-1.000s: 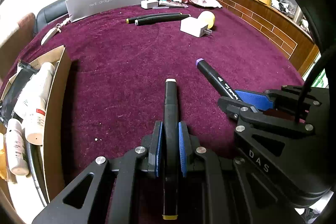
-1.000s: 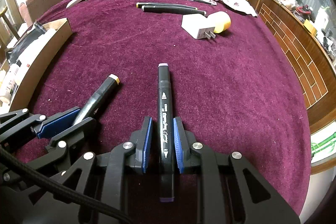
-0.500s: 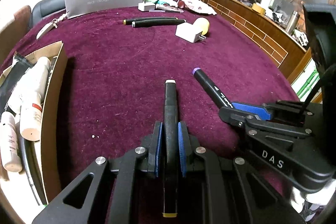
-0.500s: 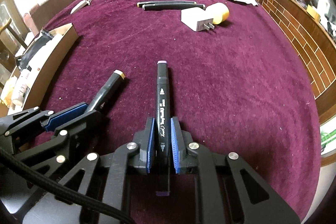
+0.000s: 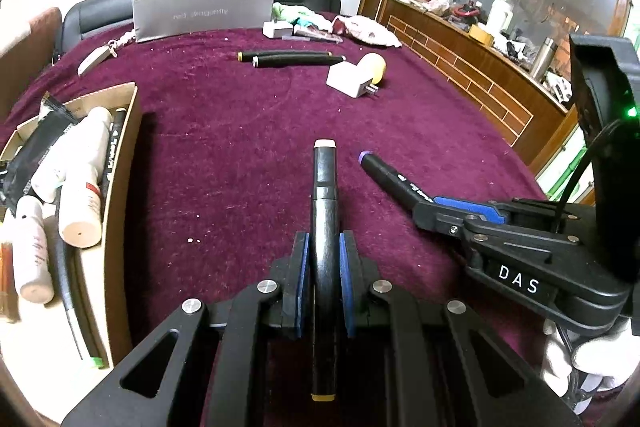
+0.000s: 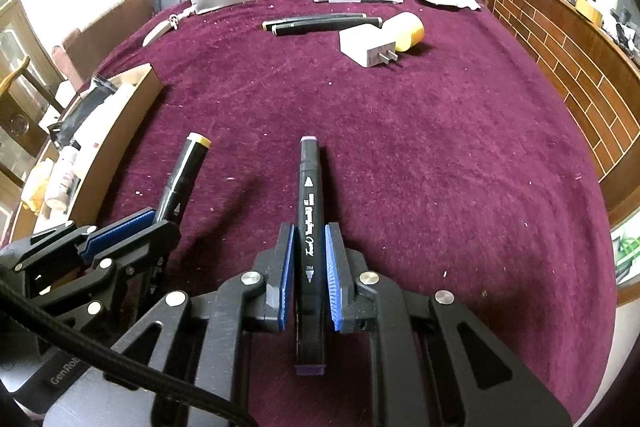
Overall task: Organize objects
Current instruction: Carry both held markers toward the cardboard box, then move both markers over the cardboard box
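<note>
Okay, I see both claws clamped on markers. Left gripper (image 5: pixel 323 259) pinches the yellow-capped marker (image 5: pixel 325 195) at lower centre of its view, the cap pointing up-frame over the maroon tablecloth (image 5: pixel 240 155). Right gripper (image 6: pixel 309 259) pinches the purple-capped marker (image 6: pixel 309 195) the same way, lower centre of its view. Cardboard box (image 5: pixel 120 187) of tubes sits at the left edge. Two more black markers (image 5: pixel 292 58) lie side by side at upper centre, near the white charger (image 5: pixel 349 79) and yellow ball (image 5: pixel 375 66).
</note>
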`<state>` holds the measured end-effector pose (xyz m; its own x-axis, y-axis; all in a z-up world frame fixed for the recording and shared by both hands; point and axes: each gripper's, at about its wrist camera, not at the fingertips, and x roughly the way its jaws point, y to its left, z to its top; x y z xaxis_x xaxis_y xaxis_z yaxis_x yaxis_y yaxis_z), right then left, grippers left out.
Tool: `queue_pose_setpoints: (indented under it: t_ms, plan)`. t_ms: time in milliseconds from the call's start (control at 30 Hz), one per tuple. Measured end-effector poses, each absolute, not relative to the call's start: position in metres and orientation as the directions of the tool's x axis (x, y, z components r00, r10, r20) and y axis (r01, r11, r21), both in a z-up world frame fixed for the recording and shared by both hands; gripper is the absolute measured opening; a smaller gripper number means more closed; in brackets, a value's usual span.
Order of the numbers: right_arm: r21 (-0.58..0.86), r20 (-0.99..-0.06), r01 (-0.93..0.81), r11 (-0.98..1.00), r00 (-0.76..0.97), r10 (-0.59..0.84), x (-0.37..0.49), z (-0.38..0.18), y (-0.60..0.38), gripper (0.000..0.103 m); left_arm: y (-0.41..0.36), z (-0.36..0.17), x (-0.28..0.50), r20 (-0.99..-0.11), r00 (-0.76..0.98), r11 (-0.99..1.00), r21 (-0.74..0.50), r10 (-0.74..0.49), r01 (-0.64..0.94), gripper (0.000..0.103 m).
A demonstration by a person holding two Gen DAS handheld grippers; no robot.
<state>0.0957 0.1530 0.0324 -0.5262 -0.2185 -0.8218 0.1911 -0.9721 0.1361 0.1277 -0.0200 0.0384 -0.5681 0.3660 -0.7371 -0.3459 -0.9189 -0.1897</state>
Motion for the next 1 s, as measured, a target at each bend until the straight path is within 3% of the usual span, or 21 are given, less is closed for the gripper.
queue_pose_setpoints:
  t_ms: [133,433,533,1000]
  plan:
    - [0.156,-0.82,0.2,-0.967,-0.52,-0.239,0.1,0.035,0.153,0.013,-0.025,0.046,0.135,-0.72,-0.585,-0.918,-0.192,0.372,-0.348,0.012]
    - [0.048,-0.859,0.209,-0.977,-0.49,-0.147,0.076,0.015,0.133,0.019,-0.03,0.041,0.133,-0.726,-0.573,-0.917,-0.21,0.379,-0.34,0.012]
    - [0.015,-0.85,0.216,-0.976,-0.512,-0.126,0.079,0.015,0.13,0.012,-0.033,0.04,0.132,-0.725,-0.573,-0.917,-0.218,0.382,-0.335,0.012]
    - [0.264,-0.74,0.258,-0.929,-0.564,-0.367,0.112,0.064,0.14,0.012,-0.053,0.067,0.156,-0.663,-0.628,-0.911,-0.24,0.407,-0.336,0.012]
